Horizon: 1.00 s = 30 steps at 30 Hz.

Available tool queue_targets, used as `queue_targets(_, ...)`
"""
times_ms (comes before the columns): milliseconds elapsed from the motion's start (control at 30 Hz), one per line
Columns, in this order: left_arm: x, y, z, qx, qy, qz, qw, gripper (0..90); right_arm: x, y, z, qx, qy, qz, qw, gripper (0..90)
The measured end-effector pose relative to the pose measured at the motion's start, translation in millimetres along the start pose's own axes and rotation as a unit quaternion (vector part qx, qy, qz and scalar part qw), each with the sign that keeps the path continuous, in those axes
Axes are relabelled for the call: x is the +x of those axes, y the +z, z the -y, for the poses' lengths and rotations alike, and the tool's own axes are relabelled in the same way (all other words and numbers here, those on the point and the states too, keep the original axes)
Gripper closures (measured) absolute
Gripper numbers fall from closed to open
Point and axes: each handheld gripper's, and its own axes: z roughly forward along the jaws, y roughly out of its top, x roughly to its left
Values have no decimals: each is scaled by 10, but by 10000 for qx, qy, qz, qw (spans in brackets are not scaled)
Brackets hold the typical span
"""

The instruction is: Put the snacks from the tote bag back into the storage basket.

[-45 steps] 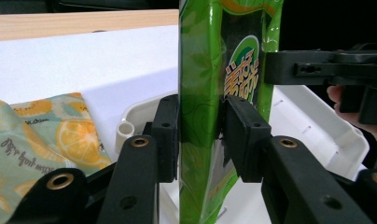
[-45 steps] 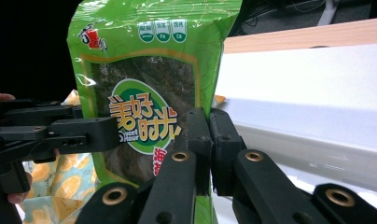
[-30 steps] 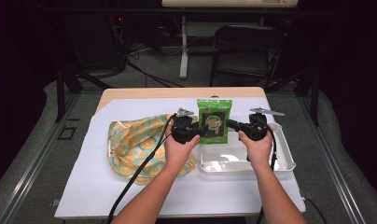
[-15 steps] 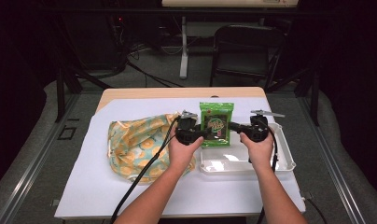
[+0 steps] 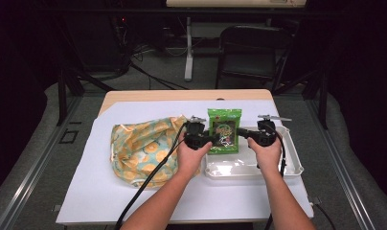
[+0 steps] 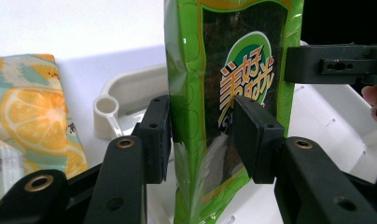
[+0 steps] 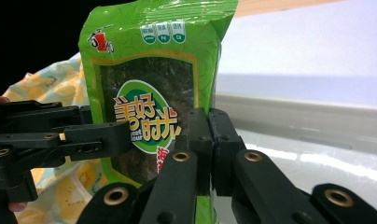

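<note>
Seaweed packet (image 5: 223, 130), bright green, stands upright over the near-left end of the white tray (image 5: 290, 165), its long axis running straight up and down, printed face turned toward the person. It is off the tray floor, carried between the two tools.

On its right edge the right hand-held gripper (image 7: 209, 122) has its jaws pressed together on the film, pinching the packet's side seam low down; that is the grip doing the holding. On the other edge the left hand-held gripper (image 6: 203, 135) straddles the packet's left side with its jaws spread. Those jaws have just been opening, and the pads (image 6: 252, 133) now stand just off the film, one in front and one behind, packet between them but not squeezed.

So the packet lies to the inside of both hands, left gripper reaching in from the left, right gripper from the right, both at about mid-height. The right hand looks like the one that will steer it next, likely down toward the tray.

Left of all this, the orange-print cloth bag (image 5: 143, 148) slumps on the white sheet (image 5: 110, 201) covering the counter.
</note>
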Motion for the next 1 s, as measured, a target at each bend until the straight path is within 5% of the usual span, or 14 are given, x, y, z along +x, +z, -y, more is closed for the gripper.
queue_targets(267,-18,65,5,31,-51,68,10000,579,-103,38,23,91,249,35,9996,889)
queue_targets(1000,13,82,17,162,-56,-97,9998,531,-183,118,68,260,468,116,9985,893)
